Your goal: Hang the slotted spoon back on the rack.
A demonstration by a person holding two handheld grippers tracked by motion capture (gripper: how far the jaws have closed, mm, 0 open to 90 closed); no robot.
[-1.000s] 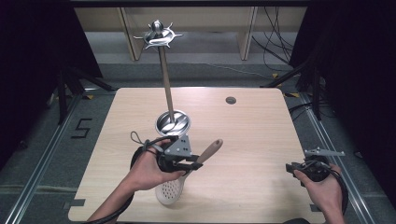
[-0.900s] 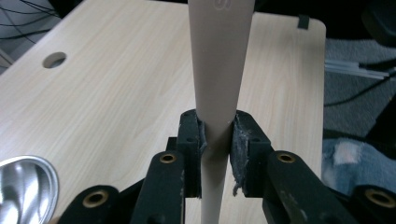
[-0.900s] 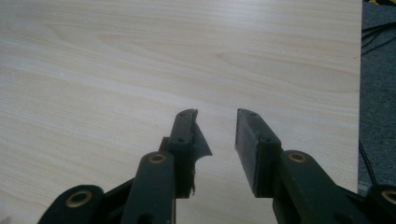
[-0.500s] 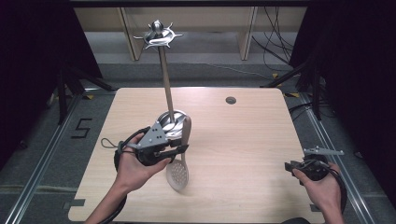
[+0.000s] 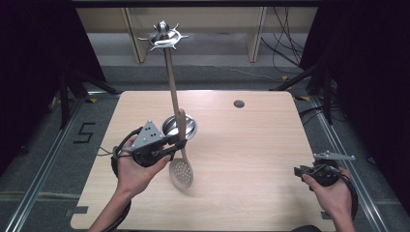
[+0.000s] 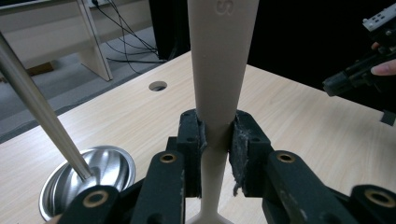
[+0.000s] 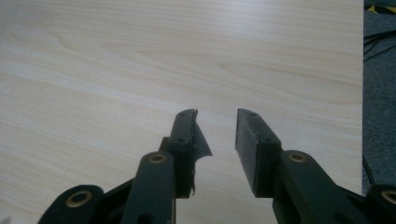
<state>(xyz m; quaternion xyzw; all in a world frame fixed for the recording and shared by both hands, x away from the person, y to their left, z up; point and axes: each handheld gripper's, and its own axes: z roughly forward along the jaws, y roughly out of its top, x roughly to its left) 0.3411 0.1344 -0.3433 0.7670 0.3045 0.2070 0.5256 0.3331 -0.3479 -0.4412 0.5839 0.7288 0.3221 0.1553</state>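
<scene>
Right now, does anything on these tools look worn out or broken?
Yes. The padding on the right tongs looks torn: a ragged flap hangs off the inner face of one jaw. The left tongs, clamped on the slotted spoon, show frayed padding too.

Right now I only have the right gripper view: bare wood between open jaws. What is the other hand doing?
Observer: The left gripper is shut on the handle of a slotted spoon, held upright with its perforated head hanging down over the table.
Operator: Anything standing near it?
Observer: A utensil stand: a metal dish base, a tall pole, and a ring of hooks on top.
Operator: Where is my gripper in all this?
Observer: The right gripper sits at the table's near right edge, far from the spoon and stand.
</scene>
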